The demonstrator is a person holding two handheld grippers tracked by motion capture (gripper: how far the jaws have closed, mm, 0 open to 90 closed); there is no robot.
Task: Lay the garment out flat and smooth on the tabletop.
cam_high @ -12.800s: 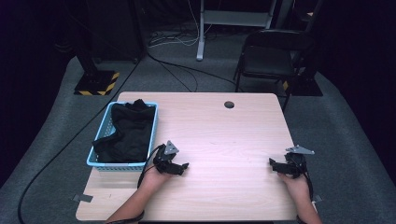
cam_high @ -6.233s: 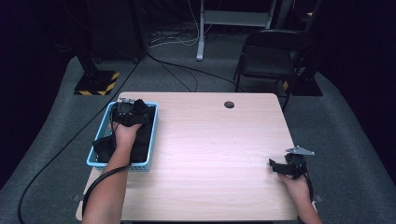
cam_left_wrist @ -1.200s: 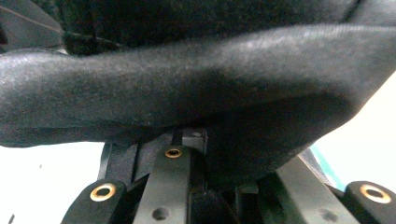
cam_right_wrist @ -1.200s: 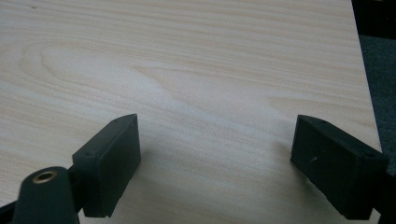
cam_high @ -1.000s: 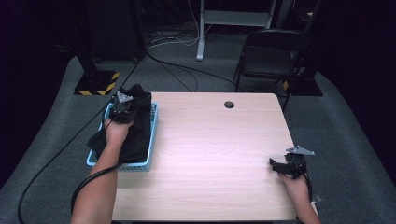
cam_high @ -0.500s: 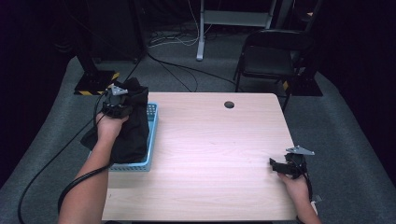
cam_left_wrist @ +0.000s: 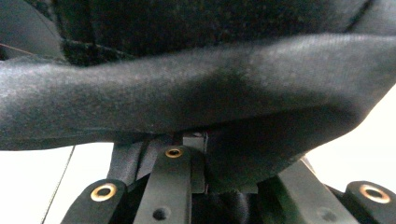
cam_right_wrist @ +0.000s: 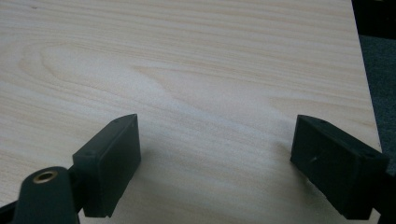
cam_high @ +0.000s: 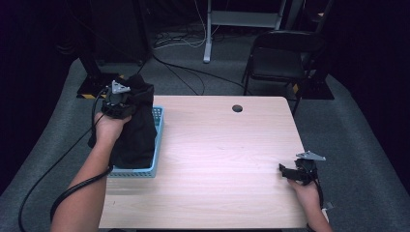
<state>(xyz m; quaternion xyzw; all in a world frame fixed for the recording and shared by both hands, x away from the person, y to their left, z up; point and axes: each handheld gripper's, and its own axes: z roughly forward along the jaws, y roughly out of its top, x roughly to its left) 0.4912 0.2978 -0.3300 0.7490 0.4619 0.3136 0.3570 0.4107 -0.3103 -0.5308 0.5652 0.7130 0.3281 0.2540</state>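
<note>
The left gripper point(cam_high: 121, 99) has its jaws pinching a black garment point(cam_high: 135, 130), which hangs below them, its lower part in the blue basket point(cam_high: 155, 145). The step looks like lifting the cloth out. Next it probably needs raising until the hem clears the rim, then carrying over the surface point(cam_high: 222, 159). The right gripper point(cam_high: 292, 171) rests there, jaws spread, with nothing between them.
</note>
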